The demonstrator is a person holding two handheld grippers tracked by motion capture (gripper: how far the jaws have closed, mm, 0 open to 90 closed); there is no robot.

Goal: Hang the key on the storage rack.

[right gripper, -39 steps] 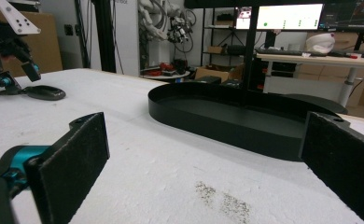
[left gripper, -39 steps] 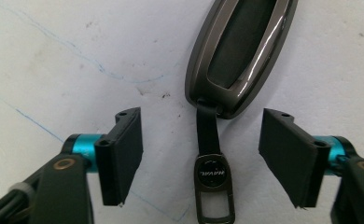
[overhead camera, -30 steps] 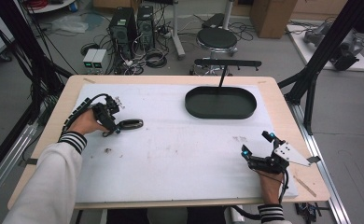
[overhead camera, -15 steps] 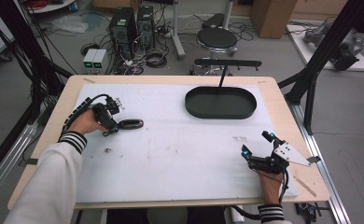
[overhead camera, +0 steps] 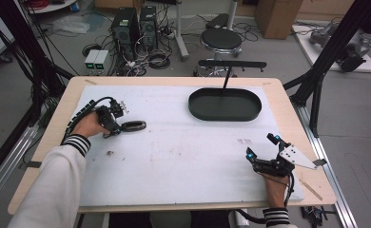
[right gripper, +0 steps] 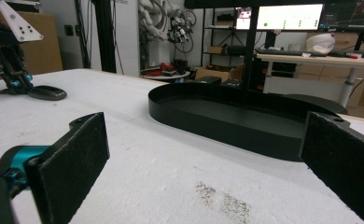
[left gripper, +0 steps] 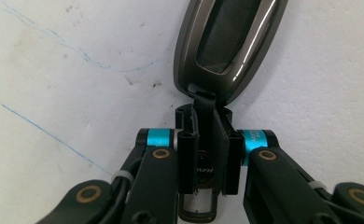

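The left hand-held gripper (overhead camera: 119, 127) lies low on the left part of the bench (overhead camera: 174, 156), its jaws drawn in tight on the near end of a dark oval case (overhead camera: 133, 125). In the left gripper view the two pads (left gripper: 188, 158) press a narrow tab at the case's (left gripper: 229, 42) end from both sides, and the glossy rim and dark inset face of the case stretch away from them over the white sheet. The jaws have just been closing, with that tab between them. The case lies flat on the sheet, just beside the person's left hand (overhead camera: 89, 124).

The right hand-held gripper (overhead camera: 262, 151) sits near the bench's right front edge, well apart from the case, with its jaws wide apart and nothing between them; its view shows both black pads (right gripper: 73, 163) spread at the sides. A black oval tray (overhead camera: 225, 105) stands at the far middle of the bench, and in the right gripper view the tray (right gripper: 236, 123) lies ahead, the case (right gripper: 47, 93) and left hand-held gripper (right gripper: 13, 81) far off at the left.
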